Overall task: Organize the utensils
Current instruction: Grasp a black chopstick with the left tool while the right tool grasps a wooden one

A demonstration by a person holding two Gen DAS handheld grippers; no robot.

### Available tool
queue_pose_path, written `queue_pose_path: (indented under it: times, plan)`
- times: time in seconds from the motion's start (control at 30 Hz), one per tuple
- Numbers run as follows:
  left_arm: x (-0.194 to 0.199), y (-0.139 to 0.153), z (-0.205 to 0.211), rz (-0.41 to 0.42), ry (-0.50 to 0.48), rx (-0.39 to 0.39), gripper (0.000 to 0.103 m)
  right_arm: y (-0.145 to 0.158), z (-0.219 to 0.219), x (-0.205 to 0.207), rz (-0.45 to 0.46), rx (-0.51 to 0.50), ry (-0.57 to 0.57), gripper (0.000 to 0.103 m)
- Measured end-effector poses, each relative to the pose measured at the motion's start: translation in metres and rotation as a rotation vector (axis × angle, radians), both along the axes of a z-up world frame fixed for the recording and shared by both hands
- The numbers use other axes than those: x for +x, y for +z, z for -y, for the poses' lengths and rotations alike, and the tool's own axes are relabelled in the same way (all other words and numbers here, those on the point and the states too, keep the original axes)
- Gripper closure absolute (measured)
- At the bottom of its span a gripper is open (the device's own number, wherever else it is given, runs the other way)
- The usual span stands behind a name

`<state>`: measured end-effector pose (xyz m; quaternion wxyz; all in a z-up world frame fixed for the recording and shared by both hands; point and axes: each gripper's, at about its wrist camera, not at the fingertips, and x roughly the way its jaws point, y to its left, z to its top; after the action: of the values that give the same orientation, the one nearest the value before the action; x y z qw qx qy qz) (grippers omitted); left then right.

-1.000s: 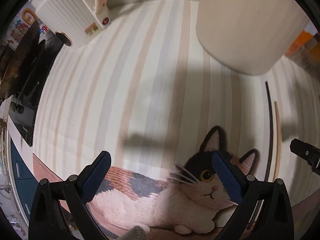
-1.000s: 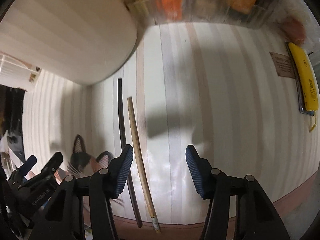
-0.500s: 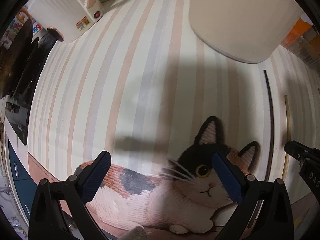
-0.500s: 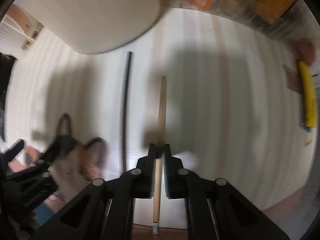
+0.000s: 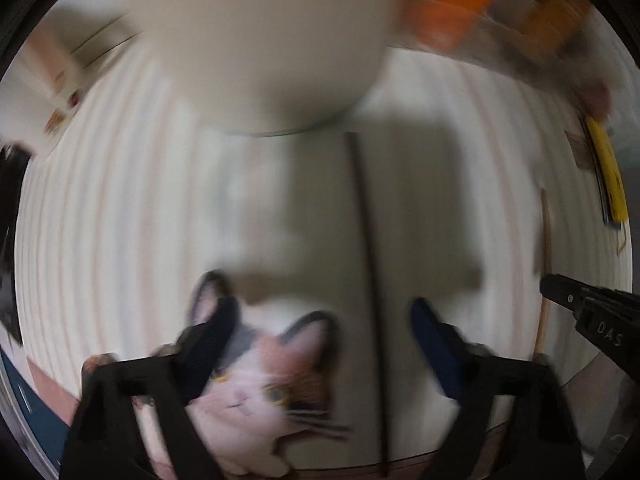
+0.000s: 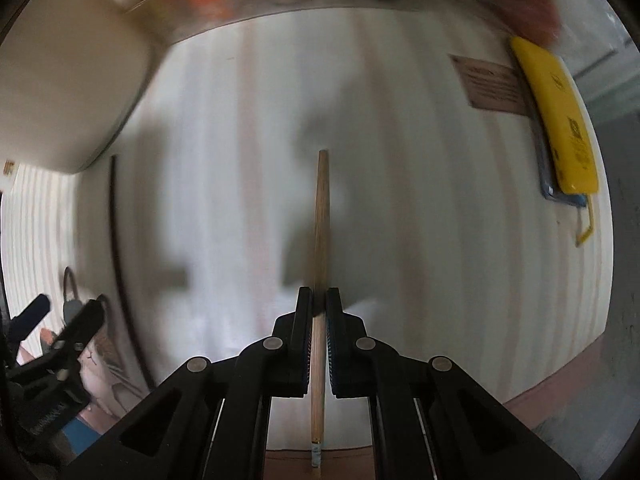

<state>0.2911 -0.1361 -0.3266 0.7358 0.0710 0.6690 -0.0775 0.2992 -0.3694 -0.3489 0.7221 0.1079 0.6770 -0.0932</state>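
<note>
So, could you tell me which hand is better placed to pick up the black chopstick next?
Left. The left hand-held gripper straddles the black chopstick, its jaws closing around it without touching yet. The right hand-held gripper is already shut on the wooden chopstick.

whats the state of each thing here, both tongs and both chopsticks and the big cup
right tongs: shut on the wooden chopstick
wooden chopstick: clamped between the pads, pointing away from the camera
left tongs: closing, pads not touching anything
black chopstick: flat on the striped mat, between the left tongs' pads, not gripped
cream container: standing on the mat beyond the black chopstick; whether anything is inside cannot be seen
yellow case: lying at the mat's edge
</note>
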Motion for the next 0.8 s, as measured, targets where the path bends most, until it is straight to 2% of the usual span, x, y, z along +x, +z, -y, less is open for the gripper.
queue_pose_path:
  times: [0.07, 0.13, 0.2, 0.23, 0.37, 0.43, 0.5, 0.7, 0.8]
  plan:
    - [0.000, -0.006, 0.012, -0.011, -0.031, 0.015, 0.052, 0.000, 0.013, -0.006, -0.010, 0.026, -0.029, 0.095]
    - [-0.001, -0.005, 0.017, 0.016, -0.041, 0.014, 0.062, 0.002, 0.026, -0.011, -0.011, 0.047, -0.042, 0.088]
    - [-0.002, -0.004, 0.020, 0.017, -0.052, -0.003, 0.084, 0.002, 0.032, -0.014, -0.011, 0.055, -0.058, 0.085]
    - [-0.002, -0.003, 0.022, 0.019, -0.056, 0.005, 0.098, 0.000, 0.036, -0.020, -0.013, 0.052, -0.064, 0.085]
    - [-0.002, -0.003, 0.008, 0.024, -0.043, 0.038, 0.099, -0.003, 0.025, -0.032, 0.002, 0.016, -0.061, 0.086]
    - [-0.003, -0.003, -0.009, 0.017, -0.018, 0.050, 0.099, -0.002, 0.008, -0.032, 0.005, 0.009, -0.046, 0.096]
    - [-0.007, -0.003, -0.023, 0.009, 0.008, 0.063, 0.099, -0.002, -0.022, -0.017, 0.009, 0.021, -0.022, 0.096]
    - [-0.022, -0.004, -0.061, -0.018, 0.070, 0.070, 0.099, -0.010, -0.072, -0.008, -0.003, 0.088, 0.083, 0.096]
    - [-0.021, -0.004, -0.067, -0.021, 0.081, 0.060, 0.099, -0.010, -0.089, -0.004, -0.014, 0.070, 0.131, 0.096]
